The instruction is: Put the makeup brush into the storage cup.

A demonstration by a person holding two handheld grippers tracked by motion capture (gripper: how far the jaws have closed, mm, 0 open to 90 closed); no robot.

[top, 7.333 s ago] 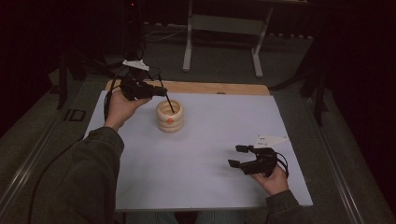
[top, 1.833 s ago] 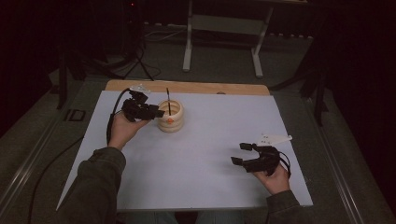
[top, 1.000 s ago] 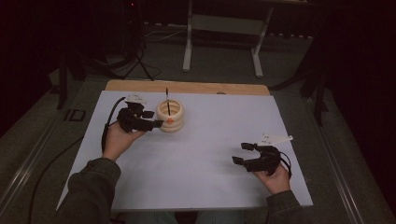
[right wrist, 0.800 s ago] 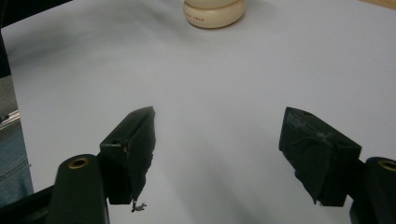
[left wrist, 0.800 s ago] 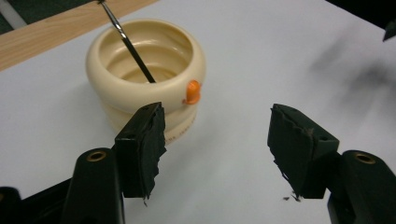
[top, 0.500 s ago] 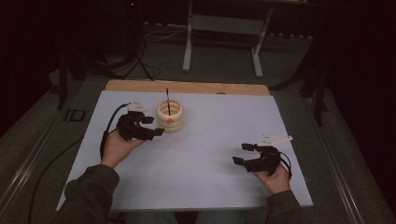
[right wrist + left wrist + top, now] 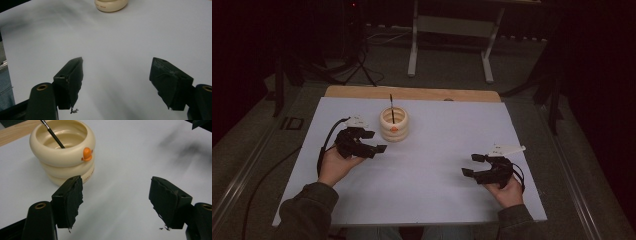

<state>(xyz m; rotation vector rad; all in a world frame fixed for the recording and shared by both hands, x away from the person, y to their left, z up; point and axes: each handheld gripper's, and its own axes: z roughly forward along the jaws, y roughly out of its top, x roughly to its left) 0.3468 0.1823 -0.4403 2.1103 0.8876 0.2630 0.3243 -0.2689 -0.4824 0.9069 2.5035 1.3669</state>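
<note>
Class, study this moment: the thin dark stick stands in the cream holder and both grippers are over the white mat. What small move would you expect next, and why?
Probably the left gripper draws back toward the person. Its jaws have just been opening, with nothing between them, and the stick stands in the cream holder, so the placing looks finished.

The cream ringed pot (image 7: 394,124) is standing alone toward the far side of the white sheet (image 7: 427,170), a thin black stick (image 7: 391,103) rising upright from its mouth and blocking any pass straight over it. Bare sheet is lying open on every side of the pot, widest on its near side and to its right.
</note>
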